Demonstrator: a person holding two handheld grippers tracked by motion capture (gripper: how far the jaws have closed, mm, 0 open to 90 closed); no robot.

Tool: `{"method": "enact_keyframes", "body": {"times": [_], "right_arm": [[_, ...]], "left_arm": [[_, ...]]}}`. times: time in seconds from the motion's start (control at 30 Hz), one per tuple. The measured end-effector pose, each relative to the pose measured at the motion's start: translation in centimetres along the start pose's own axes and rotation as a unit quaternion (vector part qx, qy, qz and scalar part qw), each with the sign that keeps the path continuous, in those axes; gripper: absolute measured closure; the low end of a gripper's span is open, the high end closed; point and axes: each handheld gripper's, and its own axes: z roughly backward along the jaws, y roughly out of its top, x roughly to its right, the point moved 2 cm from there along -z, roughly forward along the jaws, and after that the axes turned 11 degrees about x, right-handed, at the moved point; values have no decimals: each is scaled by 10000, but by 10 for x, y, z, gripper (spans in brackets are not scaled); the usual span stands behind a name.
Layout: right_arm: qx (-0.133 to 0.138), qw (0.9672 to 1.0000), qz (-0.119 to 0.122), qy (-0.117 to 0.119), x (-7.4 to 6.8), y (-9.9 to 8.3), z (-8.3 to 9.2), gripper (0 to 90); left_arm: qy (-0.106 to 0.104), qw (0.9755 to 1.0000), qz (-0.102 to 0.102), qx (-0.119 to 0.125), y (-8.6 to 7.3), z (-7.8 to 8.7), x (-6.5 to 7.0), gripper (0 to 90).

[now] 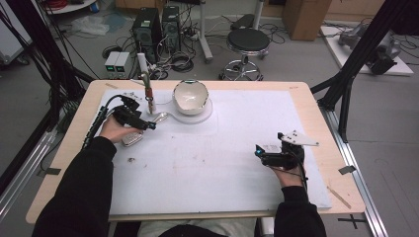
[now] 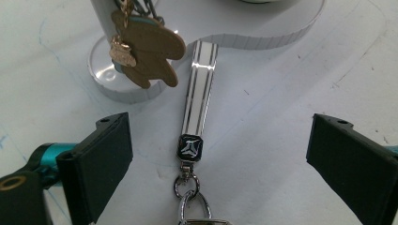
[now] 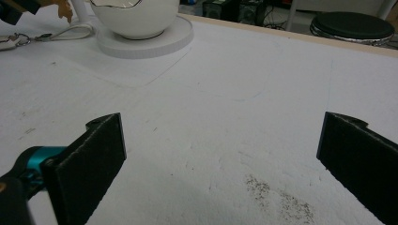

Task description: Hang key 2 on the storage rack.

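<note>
A white bowl (image 1: 190,96) with a gilt, jagged rim sits on a round white base (image 1: 203,114) at the far left of the worktop (image 1: 306,106), which is covered by a white sheet. On the floor beyond stand a black stool (image 1: 248,42), two computer towers (image 1: 146,27) and tangled cables.

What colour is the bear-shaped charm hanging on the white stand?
The bear charm is tan-brown with a gold trinket, clearest in the left gripper view.
</note>
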Motion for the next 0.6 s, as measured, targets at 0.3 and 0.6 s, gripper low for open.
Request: {"method": "enact_keyframes", "body": {"times": [0.3, 0.6], "right_arm": [[12, 10000, 13, 11, 0, 0, -1, 6], [-2, 10000, 13, 20, 1, 0, -2, 6]], "left_arm": [[92, 9999, -108, 19, -3, -12, 2, 171], [33, 9985, -541, -28, -5, -28, 11, 336]]}}
